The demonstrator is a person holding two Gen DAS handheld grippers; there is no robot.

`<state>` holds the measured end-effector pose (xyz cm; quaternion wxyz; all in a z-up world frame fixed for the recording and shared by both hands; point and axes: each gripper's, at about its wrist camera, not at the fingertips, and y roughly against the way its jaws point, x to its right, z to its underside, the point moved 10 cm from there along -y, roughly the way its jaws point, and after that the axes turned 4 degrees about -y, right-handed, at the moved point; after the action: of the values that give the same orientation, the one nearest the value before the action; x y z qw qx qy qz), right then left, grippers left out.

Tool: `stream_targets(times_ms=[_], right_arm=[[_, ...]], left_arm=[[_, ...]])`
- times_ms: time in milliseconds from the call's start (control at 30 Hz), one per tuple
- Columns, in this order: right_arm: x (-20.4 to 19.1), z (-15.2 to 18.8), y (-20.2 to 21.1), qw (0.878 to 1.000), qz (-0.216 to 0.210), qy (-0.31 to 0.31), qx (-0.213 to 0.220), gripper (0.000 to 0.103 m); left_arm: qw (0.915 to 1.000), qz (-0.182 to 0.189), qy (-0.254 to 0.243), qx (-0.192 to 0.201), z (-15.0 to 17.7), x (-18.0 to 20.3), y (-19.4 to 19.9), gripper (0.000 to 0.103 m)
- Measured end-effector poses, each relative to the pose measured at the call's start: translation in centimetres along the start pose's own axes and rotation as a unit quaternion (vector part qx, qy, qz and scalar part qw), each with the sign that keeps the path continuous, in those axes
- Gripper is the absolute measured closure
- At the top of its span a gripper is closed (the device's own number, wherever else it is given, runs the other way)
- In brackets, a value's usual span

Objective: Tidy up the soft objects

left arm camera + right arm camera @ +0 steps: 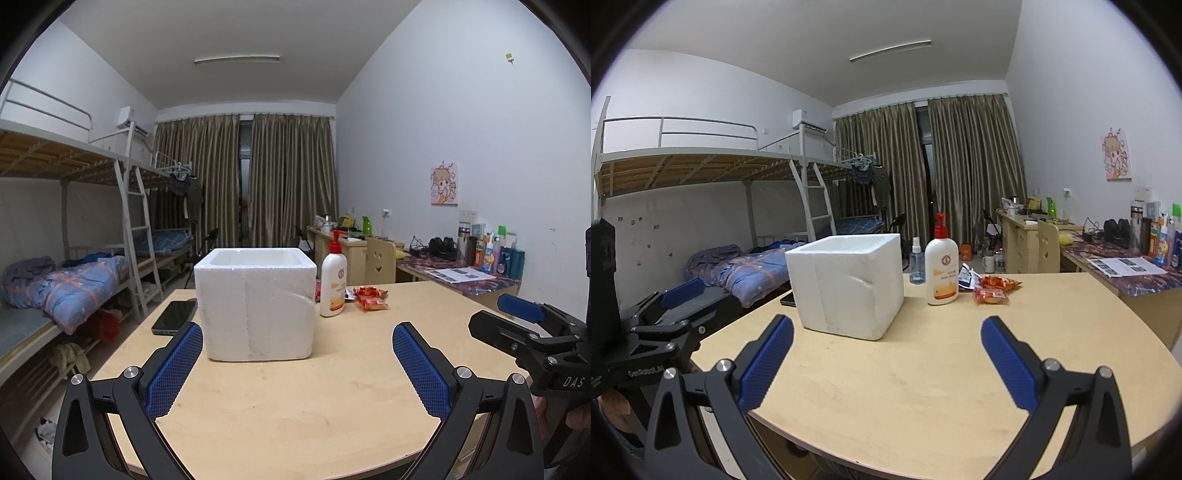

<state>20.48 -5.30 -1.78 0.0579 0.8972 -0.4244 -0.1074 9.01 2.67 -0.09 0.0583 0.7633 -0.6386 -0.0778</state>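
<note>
A: Snack packets point(993, 290), 2 red crinkly ones, lie flat on the tabletop point(923, 387), right of the lotion bottle point(942, 271), long axes running roughly left-right.

B: Handling?

A: Probably light, soft, slippery; pinch a sealed end. Foam box point(849, 284) stands left. Left tongs point(297, 369) and right tongs point(886, 363) gape wide, empty.

Bottle point(333, 280) right of box point(256, 302)
</note>
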Motion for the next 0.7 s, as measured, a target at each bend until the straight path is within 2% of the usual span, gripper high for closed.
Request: stream_targets(times_ms=[700], right_arm=[[0.06,0.29,0.25,1.000,0.021,0.004,-0.013,0.000]], left_arm=[[1.0000,-0.002,0.002,-0.004,0.32,0.10,-0.13,0.000]])
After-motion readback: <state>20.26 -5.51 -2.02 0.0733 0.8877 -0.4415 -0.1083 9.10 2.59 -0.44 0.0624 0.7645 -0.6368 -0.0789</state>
